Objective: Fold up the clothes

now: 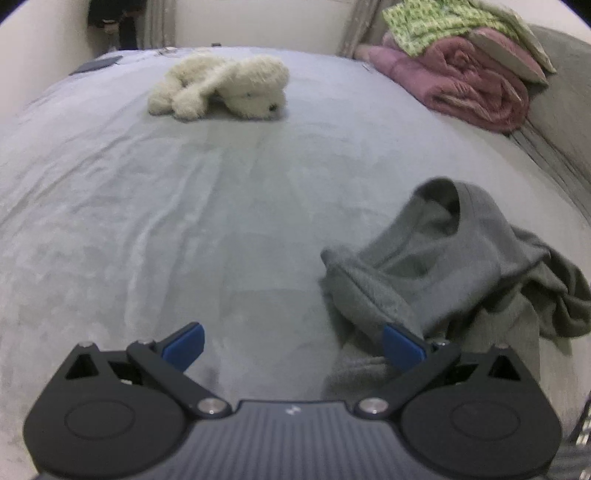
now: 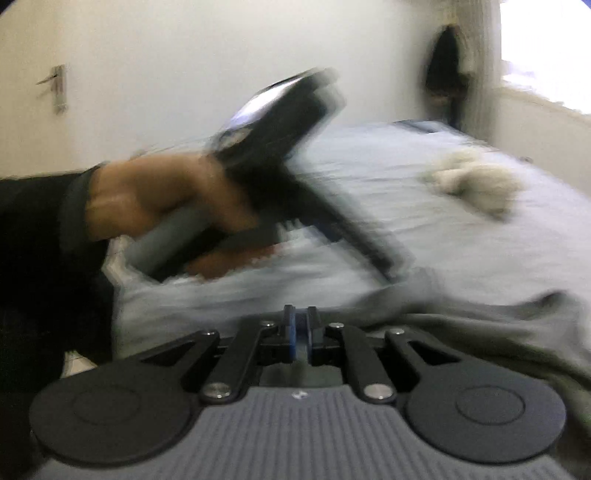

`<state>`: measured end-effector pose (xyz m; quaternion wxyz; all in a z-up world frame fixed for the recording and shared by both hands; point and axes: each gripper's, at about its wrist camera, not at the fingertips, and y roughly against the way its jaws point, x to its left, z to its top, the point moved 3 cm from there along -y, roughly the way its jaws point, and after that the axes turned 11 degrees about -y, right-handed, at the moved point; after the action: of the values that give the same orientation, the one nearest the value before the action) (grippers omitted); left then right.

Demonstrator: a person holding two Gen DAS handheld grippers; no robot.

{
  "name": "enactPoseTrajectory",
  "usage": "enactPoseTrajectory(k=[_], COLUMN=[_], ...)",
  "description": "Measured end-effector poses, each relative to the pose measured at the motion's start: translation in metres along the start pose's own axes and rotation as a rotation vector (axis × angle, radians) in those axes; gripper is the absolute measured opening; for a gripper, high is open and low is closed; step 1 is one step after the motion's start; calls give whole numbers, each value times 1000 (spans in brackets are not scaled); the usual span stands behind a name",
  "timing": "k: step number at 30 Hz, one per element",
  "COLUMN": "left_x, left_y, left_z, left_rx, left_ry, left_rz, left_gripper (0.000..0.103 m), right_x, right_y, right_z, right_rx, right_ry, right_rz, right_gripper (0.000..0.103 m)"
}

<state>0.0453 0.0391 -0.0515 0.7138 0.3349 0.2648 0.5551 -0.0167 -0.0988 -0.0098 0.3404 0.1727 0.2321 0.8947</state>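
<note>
A crumpled grey fleece garment lies on the bed at the right of the left wrist view, one fold standing up like a hood. My left gripper is open low over the sheet, and its right blue pad touches the garment's near edge. In the blurred right wrist view the same garment spreads to the right, just beyond my right gripper. Its jaws are shut, and no cloth shows between them. A person's hand holds the left gripper there, tilted down at the garment.
A grey sheet covers the bed. A white plush toy lies at the far middle. A rolled pink blanket with green patterned cloth on it sits far right, beside a grey pillow. A wall and door handle are at the left.
</note>
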Motion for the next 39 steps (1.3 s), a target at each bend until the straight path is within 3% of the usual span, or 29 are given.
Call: enactPoseTrajectory(k=[3,11,13,17,20,22,30,35,36,38,39], left_x=[-6,-18,-19,-24,-25,-24,-24,-25,-27,-30,-33], left_y=[-2,-3,0,0,-2,-1,6,23,27,31,28], left_z=[-1,0,1,3,4,4,3,4,4,5,4], left_rx=[2,-21,-35,-38,-36,-39,-55,-113,-131,-153,-149], left_ry=[-18,-61,-65,-95,-107,-102,-111,-87,-83,-70,-57], left_rz=[-12,-6,-2,26,35,27,36,-33,-59,-115,-145], left_gripper=[103,103,103,103,103,103,103,103,103,103,103], right_x=[-50,-139,-155,-171,-169,-168,-162,-169,-171,-175,-177], right_y=[19,36,37,28,21,23,49,54,54,52,50], right_z=[5,-8,-15,-30,-33,-33,-17,-15,-16,-17,-17], right_rx=[-35,-12,9,90,119,118,-20,-44,-46,-34,-25], right_ry=[-114,-321,-345,-330,-300,-305,-335,-355,-367,-383,-384], right_rz=[-200,-630,-695,-752,-771,-776,-822,-873,-864,-834,-818], right_gripper=[35,36,36,40,36,0,0,0,5,28,53])
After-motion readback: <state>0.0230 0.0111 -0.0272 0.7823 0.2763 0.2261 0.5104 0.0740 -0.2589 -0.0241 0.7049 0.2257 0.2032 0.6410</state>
